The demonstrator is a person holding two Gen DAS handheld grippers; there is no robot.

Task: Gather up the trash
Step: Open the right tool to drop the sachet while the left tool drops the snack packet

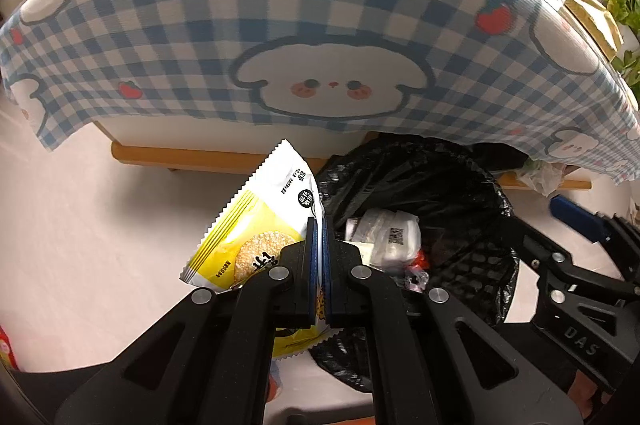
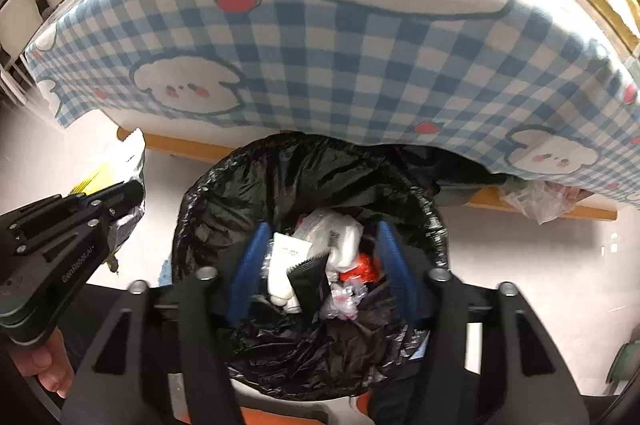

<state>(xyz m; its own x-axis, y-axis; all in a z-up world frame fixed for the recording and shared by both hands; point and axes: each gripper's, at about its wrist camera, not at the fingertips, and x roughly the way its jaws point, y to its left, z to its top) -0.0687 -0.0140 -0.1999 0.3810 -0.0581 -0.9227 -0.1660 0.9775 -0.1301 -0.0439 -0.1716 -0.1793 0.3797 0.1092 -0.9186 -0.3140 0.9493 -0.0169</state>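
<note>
My left gripper is shut on a yellow and white snack wrapper and holds it just left of the trash bin, above the floor. The bin is lined with a black bag and holds several wrappers and papers. My right gripper is open and empty, directly above the bin, its blue pads on either side of the trash inside. The left gripper with the wrapper also shows at the left of the right wrist view.
A table with a blue checked cloth stands behind the bin; its cloth edge hangs over the bin's far rim. A clear plastic bag lies under the table at the right. A red packet lies on the floor at far left.
</note>
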